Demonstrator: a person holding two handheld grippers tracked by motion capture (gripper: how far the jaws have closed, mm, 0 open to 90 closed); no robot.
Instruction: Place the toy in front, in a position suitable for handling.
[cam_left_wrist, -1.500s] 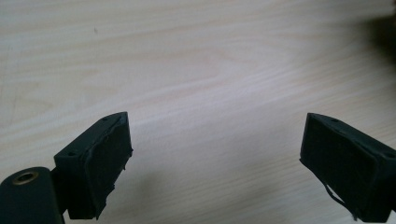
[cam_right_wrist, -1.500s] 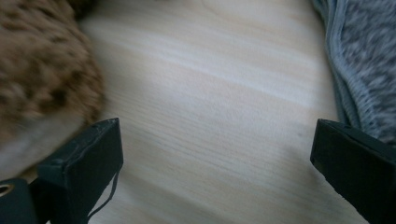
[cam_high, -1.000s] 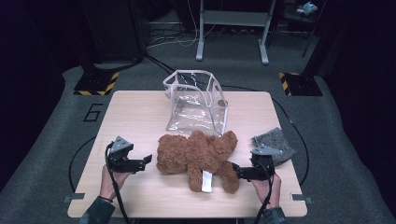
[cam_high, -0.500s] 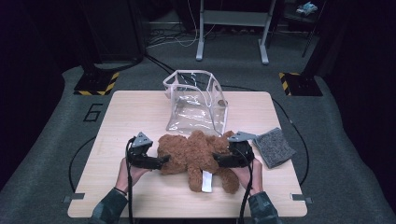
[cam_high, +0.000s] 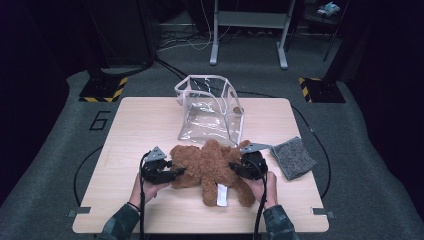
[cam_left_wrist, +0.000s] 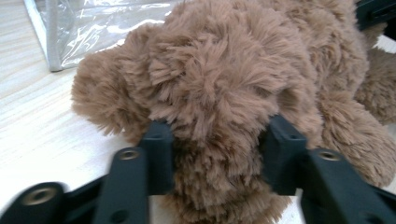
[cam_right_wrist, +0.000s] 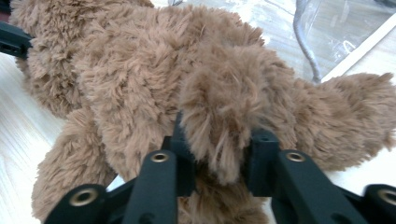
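1. Both grippers are clamped on the brown teddy bear (cam_high: 210, 167): the left gripper (cam_high: 172, 172) bites a plush lump at the bear's left end, and the right gripper (cam_high: 234, 169) pinches a tuft at its right side.
2. From the left gripper view, the left gripper's (cam_left_wrist: 217, 156) black, blocky jaws have just been closing and now press into the long, shaggy pile of the bear (cam_left_wrist: 224, 79), which bulges between them.
3. From the right gripper view, the right gripper's (cam_right_wrist: 219, 156) jaws have likewise just been closing; a narrow limb of the bear (cam_right_wrist: 140, 84) is squeezed between the square pads, probably an arm, though the fur blurs its outline.
4. Seen from above, the bear lies flat on the pale wooden table (cam_high: 135, 125), near its front edge, limbs splayed, with a white fabric label (cam_high: 221, 194) trailing from its underside.
5. Just behind the bear stands a clear, floppy plastic pouch (cam_high: 210, 110) with pale trim, boxy in shape, its film crinkled and glossy.
6. Right of the bear, close to the right gripper, lies a grey square cloth (cam_high: 294, 157) of coarse, felt-like weave.
7. Each gripper is held by a hand (cam_high: 145, 187), with camouflage-patterned sleeves at the table's front edge, below the bear.
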